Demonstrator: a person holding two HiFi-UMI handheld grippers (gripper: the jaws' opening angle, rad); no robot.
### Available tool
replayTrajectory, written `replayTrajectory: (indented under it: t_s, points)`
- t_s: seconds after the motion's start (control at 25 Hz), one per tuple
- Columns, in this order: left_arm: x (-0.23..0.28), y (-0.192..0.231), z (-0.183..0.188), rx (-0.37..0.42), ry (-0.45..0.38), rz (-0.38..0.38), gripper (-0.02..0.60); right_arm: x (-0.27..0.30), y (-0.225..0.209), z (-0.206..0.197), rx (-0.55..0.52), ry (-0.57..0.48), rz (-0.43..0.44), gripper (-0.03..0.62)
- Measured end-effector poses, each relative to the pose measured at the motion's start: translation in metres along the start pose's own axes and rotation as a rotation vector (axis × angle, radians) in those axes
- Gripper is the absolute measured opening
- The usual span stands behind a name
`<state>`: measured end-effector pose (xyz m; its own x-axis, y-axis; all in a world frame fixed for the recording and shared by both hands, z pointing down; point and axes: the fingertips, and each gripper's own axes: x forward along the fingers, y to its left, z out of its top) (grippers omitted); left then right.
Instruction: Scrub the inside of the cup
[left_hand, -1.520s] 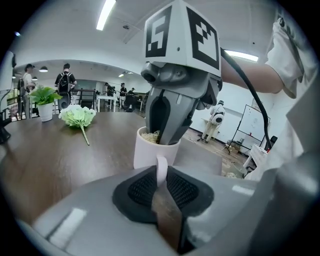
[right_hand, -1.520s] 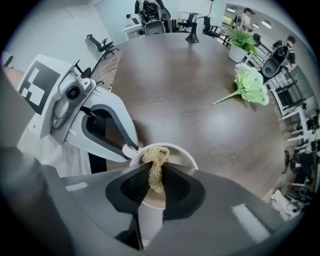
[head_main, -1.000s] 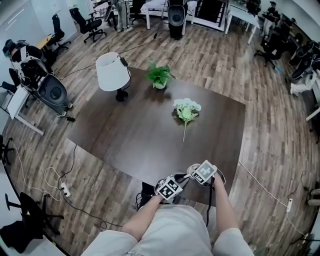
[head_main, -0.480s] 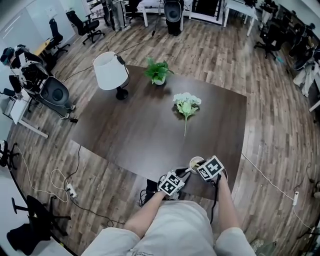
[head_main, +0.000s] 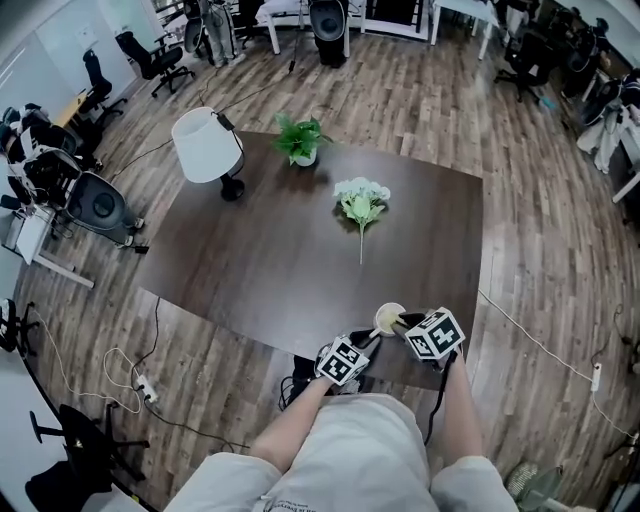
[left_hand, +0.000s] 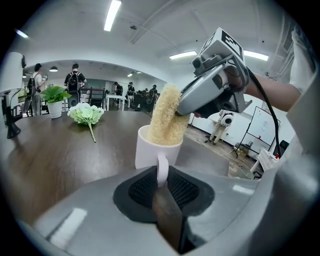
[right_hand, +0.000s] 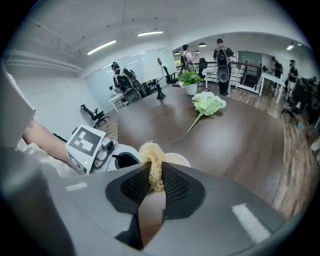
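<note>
A white cup (left_hand: 156, 148) stands near the table's front edge, small in the head view as the cup (head_main: 389, 317). My left gripper (left_hand: 161, 176) is shut on the cup's handle. A tan loofah scrubber (left_hand: 166, 116) reaches down into the cup, tilted to the right. My right gripper (right_hand: 153, 175) is shut on the scrubber (right_hand: 152, 162), with the cup's rim (right_hand: 177, 160) just beyond its jaws. In the head view the left gripper (head_main: 343, 362) and the right gripper (head_main: 432, 334) sit on either side of the cup.
A bunch of pale flowers (head_main: 359, 205) lies mid-table. A potted plant (head_main: 299, 139) and a white-shaded lamp (head_main: 207, 148) stand at the far side. The dark table (head_main: 260, 250) ends just in front of me. Office chairs and desks ring the room.
The right gripper has shifted slightly right and the scrubber now stands deeper in the cup. The head camera has tilted, so the table sits a little higher in view.
</note>
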<state>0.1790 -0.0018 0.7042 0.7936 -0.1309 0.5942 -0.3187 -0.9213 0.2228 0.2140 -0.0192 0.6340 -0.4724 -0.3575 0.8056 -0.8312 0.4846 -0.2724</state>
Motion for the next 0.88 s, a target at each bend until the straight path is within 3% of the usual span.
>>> replayTrajectory:
  t_s: [0.4,0.64,0.76,0.88]
  points:
    - [0.001,-0.004,0.003,-0.005,-0.019,0.000,0.066,-0.042,0.014,-0.015,0.020,-0.074,0.080,0.084]
    - [0.002,-0.013,-0.001,-0.003,-0.005,-0.018,0.059,-0.034,0.009,-0.052,-0.017,0.059,0.043,0.084]
    - [0.002,-0.012,0.006,0.014,-0.015,-0.019,0.057,-0.018,0.003,-0.068,-0.100,0.174,-0.033,0.084]
    - [0.004,-0.011,0.006,0.027,-0.008,-0.020,0.057,0.001,0.009,-0.074,-0.168,0.228,-0.050,0.084]
